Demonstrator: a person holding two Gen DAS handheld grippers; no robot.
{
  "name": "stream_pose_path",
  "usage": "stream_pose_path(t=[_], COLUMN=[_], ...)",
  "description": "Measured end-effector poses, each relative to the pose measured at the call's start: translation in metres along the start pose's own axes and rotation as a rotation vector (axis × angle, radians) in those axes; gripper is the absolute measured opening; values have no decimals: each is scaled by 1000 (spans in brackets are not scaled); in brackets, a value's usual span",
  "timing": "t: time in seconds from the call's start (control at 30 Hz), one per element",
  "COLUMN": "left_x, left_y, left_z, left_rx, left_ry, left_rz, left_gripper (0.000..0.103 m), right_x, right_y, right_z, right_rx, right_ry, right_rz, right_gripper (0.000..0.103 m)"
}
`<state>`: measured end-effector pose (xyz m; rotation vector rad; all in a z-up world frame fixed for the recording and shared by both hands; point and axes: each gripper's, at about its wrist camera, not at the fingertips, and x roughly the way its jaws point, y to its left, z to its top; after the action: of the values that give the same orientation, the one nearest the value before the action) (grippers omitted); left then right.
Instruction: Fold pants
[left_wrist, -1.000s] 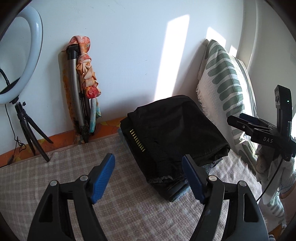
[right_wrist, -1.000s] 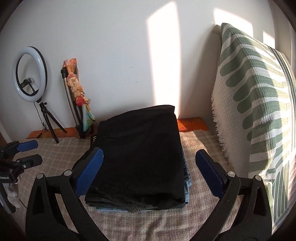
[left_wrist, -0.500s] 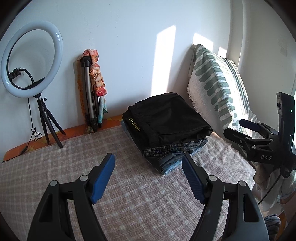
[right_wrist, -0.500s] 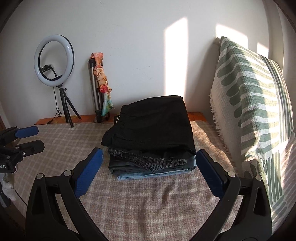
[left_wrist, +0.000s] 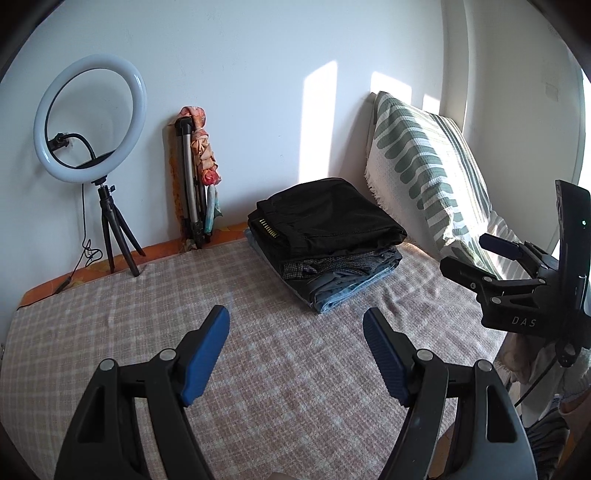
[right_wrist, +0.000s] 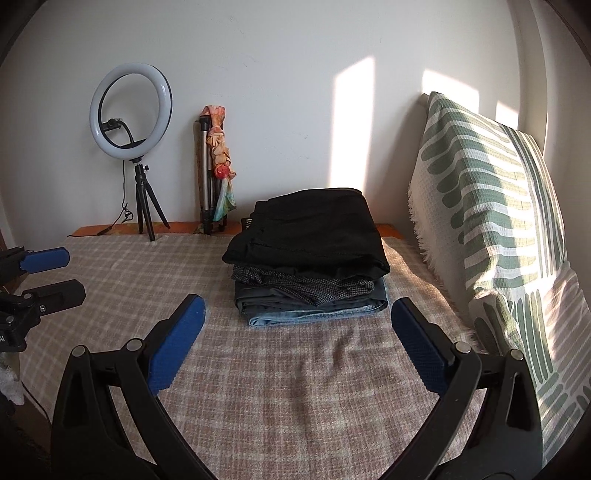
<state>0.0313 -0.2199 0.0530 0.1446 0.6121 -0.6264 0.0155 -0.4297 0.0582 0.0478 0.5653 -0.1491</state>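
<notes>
Both tongs stood wide apart and held nothing. From the left wrist, the left gripper (left_wrist: 296, 334) hung over bare checked blanket (left_wrist: 258, 369), its blue pads (left_wrist: 205, 356) well clear of any cloth, and the right gripper (left_wrist: 491, 254) showed at the right edge, also empty, near the striped pillow (left_wrist: 417, 162). The stack of folded pants (left_wrist: 325, 240) lay at the far right of the bed, just beside the pillow and close to the wall; it looked set there to keep the near part of the blanket free. A ring light (left_wrist: 90, 118) on a small tripod and a folded stand with a scarf (left_wrist: 201, 155) wound on it stood against the far wall at the left. From the right wrist, the right gripper (right_wrist: 295, 325) was spread open over the blanket with the stack (right_wrist: 308, 254) straight ahead and apart from its pads (right_wrist: 421, 354), while the left gripper (right_wrist: 40, 275) reached in from the left edge. The top pair was black and lay flat and square; under it sat a dark speckled pair with a rumpled near edge, then a dark pair and pale denim at the bottom, edges roughly aligned. With the pile neat and both tools free, the fold appeared finished, or another pair was wanted.
</notes>
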Motion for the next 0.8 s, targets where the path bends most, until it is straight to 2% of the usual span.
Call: stream_pose_path(t=[0.17, 0.33, 0.47, 0.6, 0.8], left_x=[-3, -4, -1, 0, 1], left_y=[4, 0, -1, 1, 2], left_z=[-11, -17, -24, -30, -37], left_rx=[-16, 37, 56, 26, 22], left_ry=[-8, -8, 12, 43, 72], left_rz=[37, 63, 76, 61, 96], left_gripper=[73, 73, 73, 73, 73], right_x=[5, 12, 17, 16, 19], right_y=[3, 4, 6, 11, 12], right_z=[-10, -20, -29, -30, -30], right_rx=[16, 17, 16, -9, 5], right_ry=[-5, 0, 18, 7, 14], right_rz=[-11, -11, -4, -9, 4], right_gripper=[102, 103, 103, 103, 103])
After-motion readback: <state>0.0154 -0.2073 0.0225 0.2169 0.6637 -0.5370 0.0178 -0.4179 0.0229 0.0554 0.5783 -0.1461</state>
